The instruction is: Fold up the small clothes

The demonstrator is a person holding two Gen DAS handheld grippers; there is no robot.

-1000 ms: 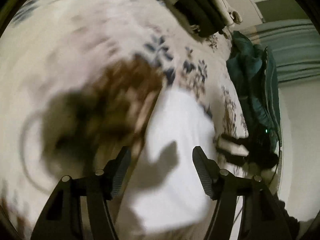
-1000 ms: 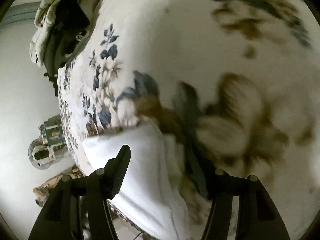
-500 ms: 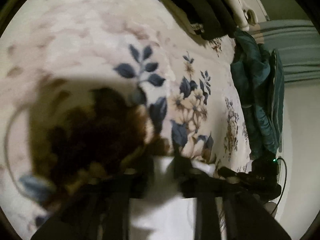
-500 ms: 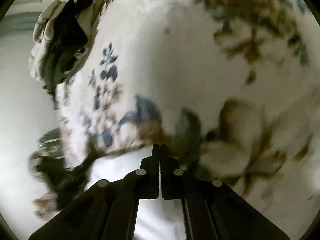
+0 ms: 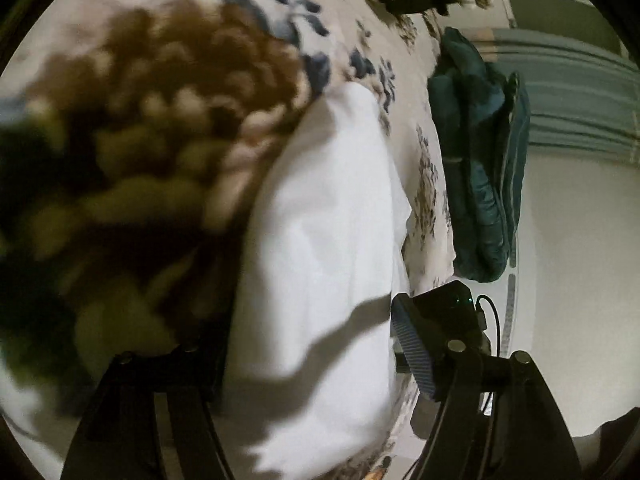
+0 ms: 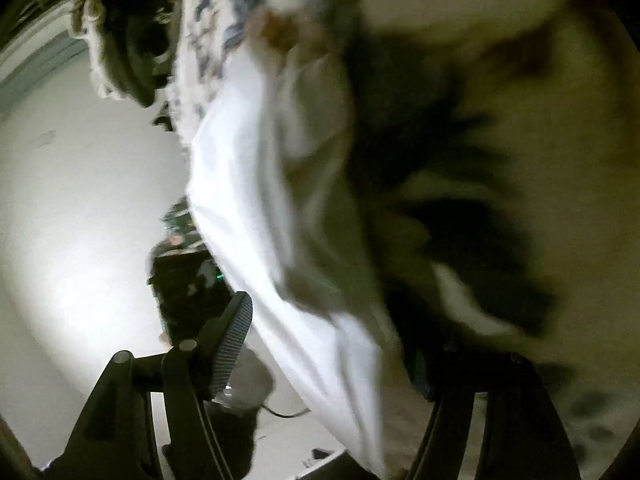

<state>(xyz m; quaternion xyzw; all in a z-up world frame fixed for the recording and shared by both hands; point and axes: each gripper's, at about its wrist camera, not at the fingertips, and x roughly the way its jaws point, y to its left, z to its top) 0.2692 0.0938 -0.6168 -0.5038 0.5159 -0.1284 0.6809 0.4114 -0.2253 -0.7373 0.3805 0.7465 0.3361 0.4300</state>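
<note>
a: while both grippers hang low over the bed, where does the white garment (image 5: 320, 216) lie, and which way does it run?

b: it lies on the floral bedspread (image 5: 168, 92), near the edge of the bed. in the left wrist view its long axis goes from the bottom of the picture, between the fingers, up and a little to the right, and its far end is narrower and rounded. the brown flower print is just beside its left border.

a: and the left gripper (image 5: 304, 364)?

b: its jaws are opening. the cloth is between them, but the right finger (image 5: 414, 352) stands at the border of the cloth and i cannot see it pressing. the left finger is dark and blurred, so i cannot tell about contact there.

a: what about the right gripper (image 6: 340, 344)?

b: also opening. in the right wrist view the same white garment (image 6: 256, 208) makes a long strip from the upper middle down to the bottom, slightly leaning to the right, and it passes between the two fingers. the left finger (image 6: 232, 344) is apart from the cloth. the right one is hidden in blur.

a: anything else around?

b: a teal bundle of fabric (image 5: 480, 168) lies at the far side of the bed, well apart from the garment. beyond the edge of the bed is a pale floor (image 6: 80, 200). a dark pile with a cream ruffled border (image 6: 120, 40) sits at the far corner in the right view.
</note>
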